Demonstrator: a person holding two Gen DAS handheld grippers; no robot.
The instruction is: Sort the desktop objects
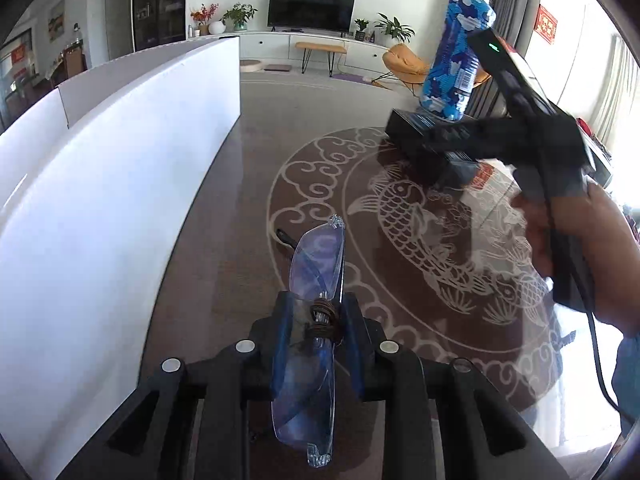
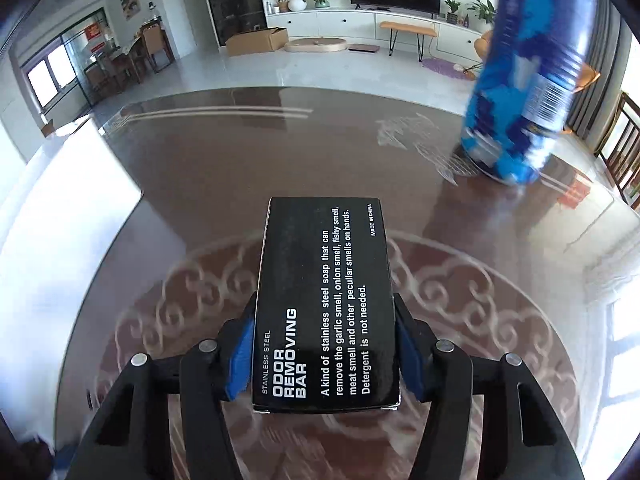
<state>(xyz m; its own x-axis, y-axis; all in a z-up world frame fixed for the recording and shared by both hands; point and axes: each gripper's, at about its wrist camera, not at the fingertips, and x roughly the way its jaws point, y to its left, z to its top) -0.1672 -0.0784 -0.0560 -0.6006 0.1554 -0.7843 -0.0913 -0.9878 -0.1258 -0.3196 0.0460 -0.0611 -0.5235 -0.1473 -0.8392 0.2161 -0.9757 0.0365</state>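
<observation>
Our left gripper [image 1: 316, 320] pinches the folded glasses [image 1: 310, 344] above the table [image 1: 248, 184]; our right gripper [image 2: 325, 344] clamps the black box [image 2: 326, 304], lifted. Swinging right could knock over the blue bottle [image 2: 520, 80]; the thin glasses might slip.

The left gripper [image 1: 316, 312], at the bottom of the left wrist view, is built of black angular links fitted with round silver screws, its fingers [image 1: 282, 344] faced in blue. The right gripper [image 2: 326, 344] is built alike. At that view's right edge a black cable [image 1: 596, 344] and a blue sleeve [image 1: 628, 372] are seen beside the hand [image 1: 580, 240].
</observation>
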